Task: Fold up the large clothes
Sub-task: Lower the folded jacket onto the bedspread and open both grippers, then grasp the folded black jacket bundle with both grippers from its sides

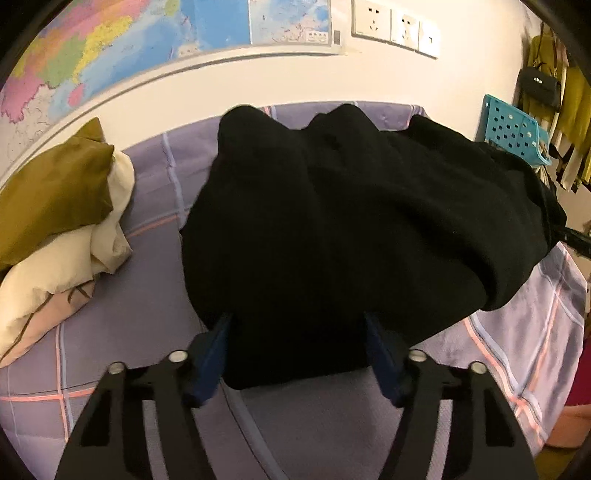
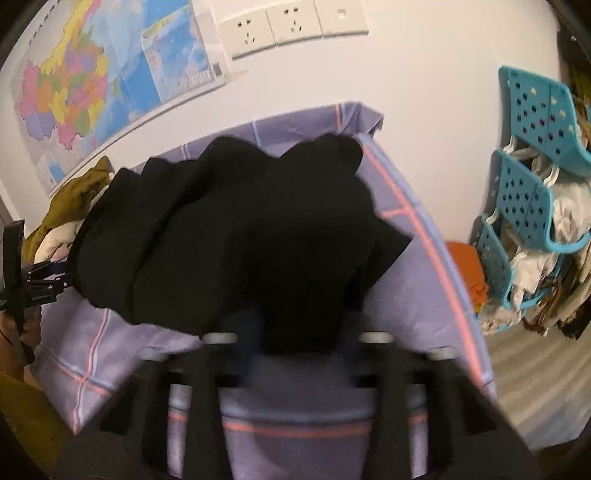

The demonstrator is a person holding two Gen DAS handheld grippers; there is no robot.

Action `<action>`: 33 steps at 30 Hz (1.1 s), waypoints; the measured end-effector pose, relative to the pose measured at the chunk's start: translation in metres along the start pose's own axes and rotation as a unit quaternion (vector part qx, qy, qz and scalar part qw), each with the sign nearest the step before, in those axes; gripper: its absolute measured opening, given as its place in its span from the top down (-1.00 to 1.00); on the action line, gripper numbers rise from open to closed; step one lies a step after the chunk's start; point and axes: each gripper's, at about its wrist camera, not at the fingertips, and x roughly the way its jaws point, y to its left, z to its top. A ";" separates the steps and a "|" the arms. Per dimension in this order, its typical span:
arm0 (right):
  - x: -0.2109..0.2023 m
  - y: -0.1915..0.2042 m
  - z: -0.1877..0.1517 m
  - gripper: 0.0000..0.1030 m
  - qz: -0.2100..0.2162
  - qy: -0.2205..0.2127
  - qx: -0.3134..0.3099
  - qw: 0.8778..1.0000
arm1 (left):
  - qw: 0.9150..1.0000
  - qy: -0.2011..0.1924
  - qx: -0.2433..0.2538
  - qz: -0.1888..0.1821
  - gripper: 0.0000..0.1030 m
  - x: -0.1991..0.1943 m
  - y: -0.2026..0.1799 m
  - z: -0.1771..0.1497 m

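Though soft and floppy, the black garment [image 1: 332, 229] hangs between both grippers: left gripper [image 1: 297, 347] straddles its hem without visibly pinching, right gripper [image 2: 299, 343] too blurred to judge.

Matt black cloth garment [image 1: 332, 221] (soft).

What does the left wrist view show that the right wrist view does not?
Only the left wrist view: a black bag hanging on the wall at the right, and the left tool from behind, its blue pads at either side of the black garment's near edge.

Only the right wrist view: an orange cloth beside the bed, and the left tool seen from the side at the far left.

Both: the black garment on the purple checked sheet, the map, the sockets, the turquoise baskets, the olive and cream bedding.
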 end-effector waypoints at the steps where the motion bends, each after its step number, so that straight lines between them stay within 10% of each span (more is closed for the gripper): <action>1: -0.008 -0.005 0.004 0.84 0.011 -0.010 0.012 1.000 | 1.000 -0.001 -0.001 -0.001 -0.09 -0.002 0.000 0.001; 5: -0.042 -0.024 0.023 0.97 -0.007 -0.062 0.024 0.998 | 1.000 0.004 -0.020 -0.018 0.08 -0.008 0.011 0.006; 10: -0.003 -0.023 0.009 0.95 -0.025 0.001 0.035 0.999 | 0.999 0.011 -0.042 -0.030 0.09 -0.010 0.016 -0.001; 14: -0.023 -0.022 0.007 0.50 -0.015 -0.029 0.058 0.998 | 0.999 0.004 -0.033 -0.039 -0.22 -0.029 0.015 -0.007; 21: -0.064 0.021 0.013 0.35 0.026 -0.095 -0.003 0.995 | 0.999 0.000 -0.021 -0.036 -0.19 -0.030 0.006 -0.012; 29: -0.003 0.063 0.007 0.33 0.050 -0.027 -0.050 0.997 | 0.998 0.001 -0.057 -0.021 0.92 -0.031 0.025 -0.002; 33: 0.011 0.045 0.007 0.58 0.060 -0.014 -0.024 0.998 | 0.993 -0.003 -0.111 0.025 1.00 -0.044 0.067 -0.008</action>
